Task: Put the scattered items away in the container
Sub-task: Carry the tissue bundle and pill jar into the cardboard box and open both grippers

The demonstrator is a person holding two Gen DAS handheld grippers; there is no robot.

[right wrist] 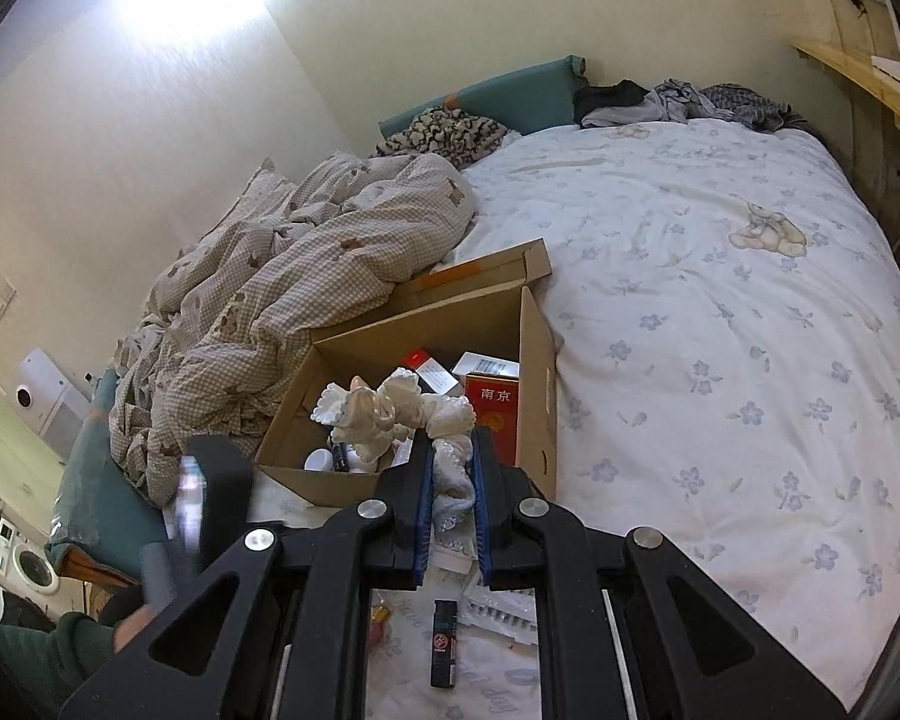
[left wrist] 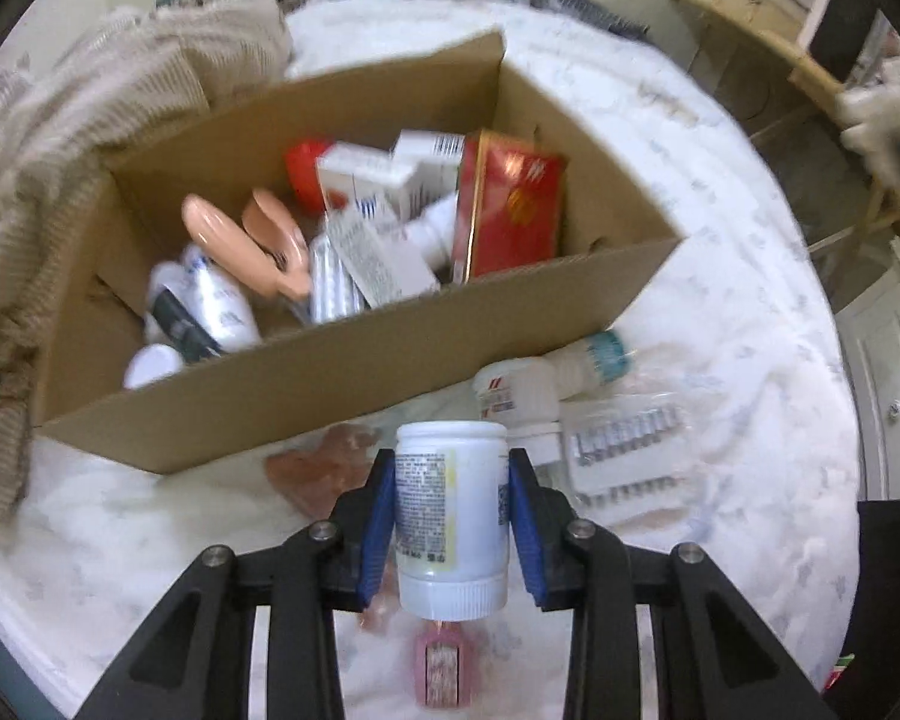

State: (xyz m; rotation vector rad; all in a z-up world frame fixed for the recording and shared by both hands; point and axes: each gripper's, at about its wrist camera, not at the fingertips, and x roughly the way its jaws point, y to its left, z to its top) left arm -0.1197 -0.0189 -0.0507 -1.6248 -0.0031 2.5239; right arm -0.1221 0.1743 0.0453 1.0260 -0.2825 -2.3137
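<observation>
Cardboard box (left wrist: 342, 372) filling up. Left gripper (left wrist: 452, 516) clamping white bottle (left wrist: 452, 510), right gripper (right wrist: 452, 498) pinching frilly cloth (right wrist: 390, 414); blister packs (left wrist: 624, 450) waiting at 3 o'clock.

The red box (right wrist: 498, 420) standing in the cardboard box (right wrist: 537, 360), mid-frame in the right wrist view, bears the gold characters "南京". Print on the white bottle (left wrist: 450, 510) and other packs is too blurred to read.

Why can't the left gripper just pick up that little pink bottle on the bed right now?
Probably not yet: the left gripper already has its fingers shut on the white bottle, which hangs right above the pink bottle. It likely has to drop that first.
</observation>
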